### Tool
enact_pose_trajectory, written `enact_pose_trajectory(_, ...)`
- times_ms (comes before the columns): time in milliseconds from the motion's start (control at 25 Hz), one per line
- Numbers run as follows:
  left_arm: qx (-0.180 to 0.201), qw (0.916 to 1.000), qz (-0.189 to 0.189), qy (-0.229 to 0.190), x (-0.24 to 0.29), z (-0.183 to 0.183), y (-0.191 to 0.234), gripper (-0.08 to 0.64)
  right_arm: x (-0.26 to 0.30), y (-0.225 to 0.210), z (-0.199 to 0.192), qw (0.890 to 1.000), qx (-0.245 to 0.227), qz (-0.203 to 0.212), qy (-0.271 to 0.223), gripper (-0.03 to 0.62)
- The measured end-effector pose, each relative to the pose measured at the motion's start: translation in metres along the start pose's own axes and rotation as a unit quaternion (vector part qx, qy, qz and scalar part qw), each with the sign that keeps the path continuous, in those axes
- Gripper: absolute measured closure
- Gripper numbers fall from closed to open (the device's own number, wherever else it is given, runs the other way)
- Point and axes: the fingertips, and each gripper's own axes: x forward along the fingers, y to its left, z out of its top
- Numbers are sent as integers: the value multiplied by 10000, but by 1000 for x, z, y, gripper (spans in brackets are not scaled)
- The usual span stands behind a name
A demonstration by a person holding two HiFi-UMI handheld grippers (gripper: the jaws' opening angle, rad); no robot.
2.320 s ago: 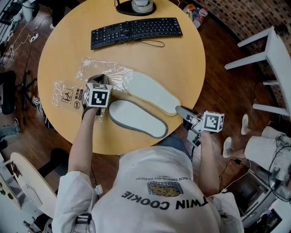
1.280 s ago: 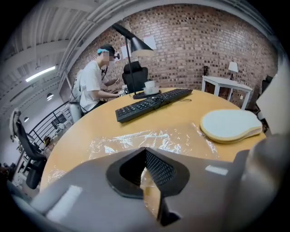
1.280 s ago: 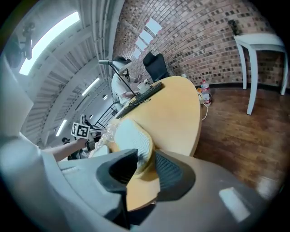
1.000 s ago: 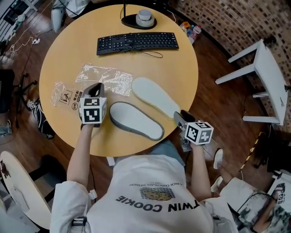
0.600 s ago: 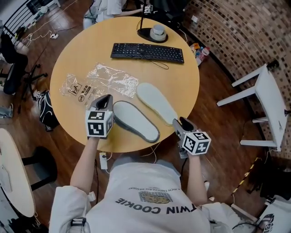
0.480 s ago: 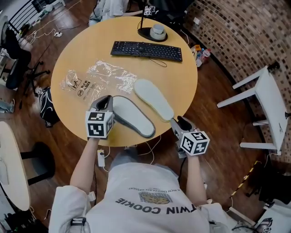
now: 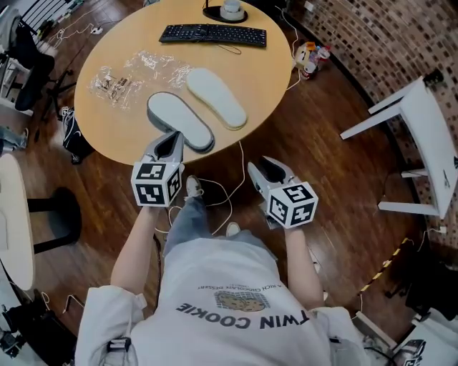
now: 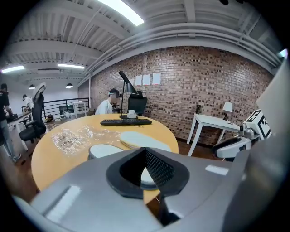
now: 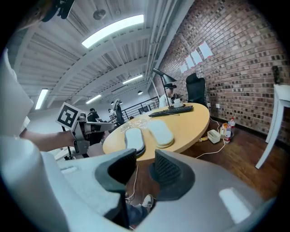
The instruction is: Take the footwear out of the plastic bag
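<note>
Two flat slippers lie side by side on the round wooden table (image 7: 272,71), outside the bags: a grey-rimmed one (image 7: 180,121) and a white one (image 7: 215,98). Two crumpled clear plastic bags (image 7: 114,82) lie beyond them to the left. My left gripper (image 7: 170,136) hovers at the table's near edge, just short of the grey-rimmed slipper (image 8: 104,149), its tips together and holding nothing. My right gripper (image 7: 261,168) is off the table over the floor. Its jaws have just been closing a little, but a gap remains and nothing is between them (image 9: 145,165).
A black keyboard (image 7: 212,34) and a lamp base (image 7: 227,11) sit at the table's far side. Cables (image 7: 215,193) trail on the wooden floor below the edge. A white side table (image 7: 415,121) stands at the right, bottles (image 7: 311,56) by the brick wall.
Both grippers have drawn back from the table toward the person, the right one now well off the edge. The slippers and bags lie where they were.
</note>
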Motion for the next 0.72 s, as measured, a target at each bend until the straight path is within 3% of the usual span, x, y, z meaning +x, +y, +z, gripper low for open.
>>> enact_pose_trajectory(400, 140, 9994, -250, 194, -60, -37, -90, 557, -44, 61, -18, 9993, -320, 151, -73, 520)
enact_pose_trajectory(720, -77, 9993, -353, 87, -138, -83, -104, 557, -54, 163, -50, 9958, -809, 423, -26, 551)
